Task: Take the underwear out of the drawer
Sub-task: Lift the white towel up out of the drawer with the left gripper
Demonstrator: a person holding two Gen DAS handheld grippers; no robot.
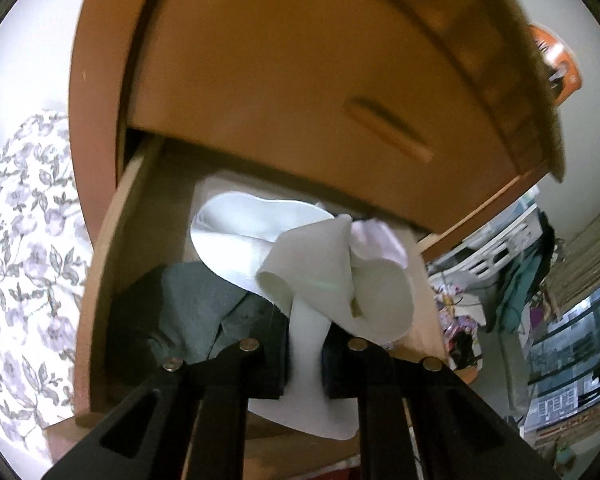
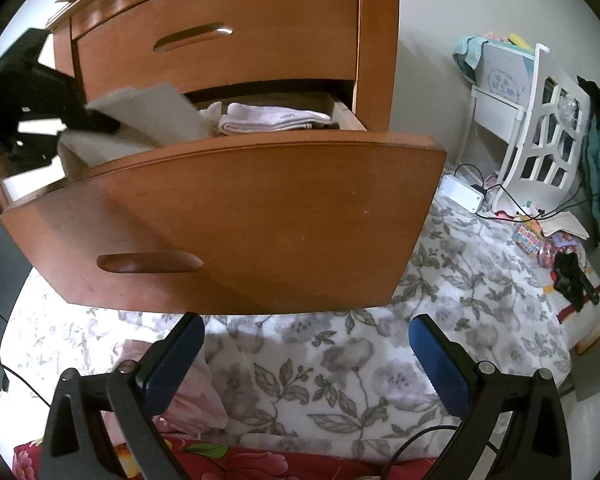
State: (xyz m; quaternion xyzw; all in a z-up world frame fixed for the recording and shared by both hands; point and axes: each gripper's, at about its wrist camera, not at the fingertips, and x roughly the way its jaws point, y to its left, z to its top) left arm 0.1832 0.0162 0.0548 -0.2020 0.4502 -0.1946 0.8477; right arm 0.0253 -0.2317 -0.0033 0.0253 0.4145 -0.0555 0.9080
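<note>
While the right gripper (image 2: 306, 360) hangs with fingers apart below the open drawer (image 2: 228, 216), the left gripper (image 1: 304, 354) clamps white underwear (image 1: 332, 280) above the drawer's front edge; grey clothing (image 1: 196, 300) fills one front corner, folded white socks (image 2: 274, 120) lie deeper.

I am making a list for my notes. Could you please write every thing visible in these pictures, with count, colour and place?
Dresser: one, brown wood, beside the bed.
Open drawer: one, brown, pulled out over the bed.
White underwear: one, held above the drawer.
Grey garment: one, drawer's left part.
Folded white cloth: one, drawer's right part.
Floral bedcover: one, white and grey.
White rack: one, far right.
Left gripper: black jaws shut on the underwear.
Right gripper: blue pads, jaws open, empty.
</note>
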